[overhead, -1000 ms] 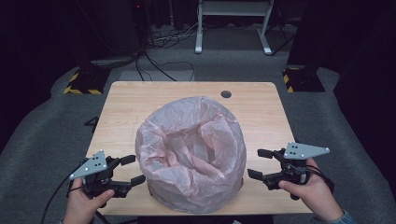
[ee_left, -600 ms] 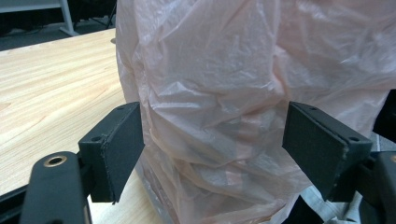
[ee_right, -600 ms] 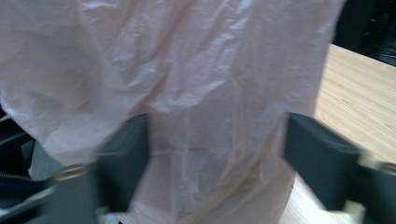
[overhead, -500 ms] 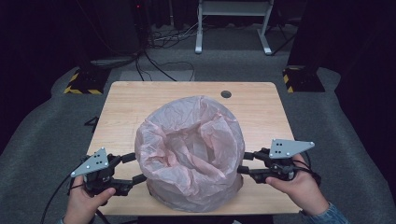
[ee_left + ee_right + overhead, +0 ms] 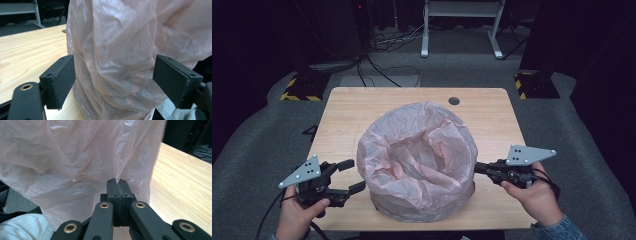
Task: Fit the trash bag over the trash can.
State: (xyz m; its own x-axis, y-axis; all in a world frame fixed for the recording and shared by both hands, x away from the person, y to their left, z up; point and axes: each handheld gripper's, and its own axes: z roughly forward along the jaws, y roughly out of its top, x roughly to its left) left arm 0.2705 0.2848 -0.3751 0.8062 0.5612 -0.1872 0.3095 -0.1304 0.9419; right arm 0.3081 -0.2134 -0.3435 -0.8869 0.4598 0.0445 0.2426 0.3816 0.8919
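Hands are seen entering from the bottom edge of the high view, one at each near corner of the table [image 5: 362,107]. The left hand [image 5: 297,217] is wrapped around the left gripper [image 5: 348,176], which is held level above the table's near-left corner and aimed inward at the pink plastic bag [image 5: 419,155]. Its fingers [image 5: 61,80] are spread wide, and in the left gripper view the bag's crinkled side wall [image 5: 117,62] is framed between them, close in front, with neither finger seen touching the film. The right hand [image 5: 537,197], with a blue sleeve [image 5: 559,230] at the wrist, is placed at the near-right side, and the right gripper [image 5: 479,168] is pointed leftward, its tip met by the bag's right flank. In the right gripper view the fingers [image 5: 117,187] are pressed flat together, and a small pleat of the pink film [image 5: 82,157] is pinched between their tips. The bag is stood open-mouthed in the middle of the table, its rim rolled outward and its base resting on the wood, between the two grippers. A dark round hole [image 5: 454,100] is set in the table beyond the bag.
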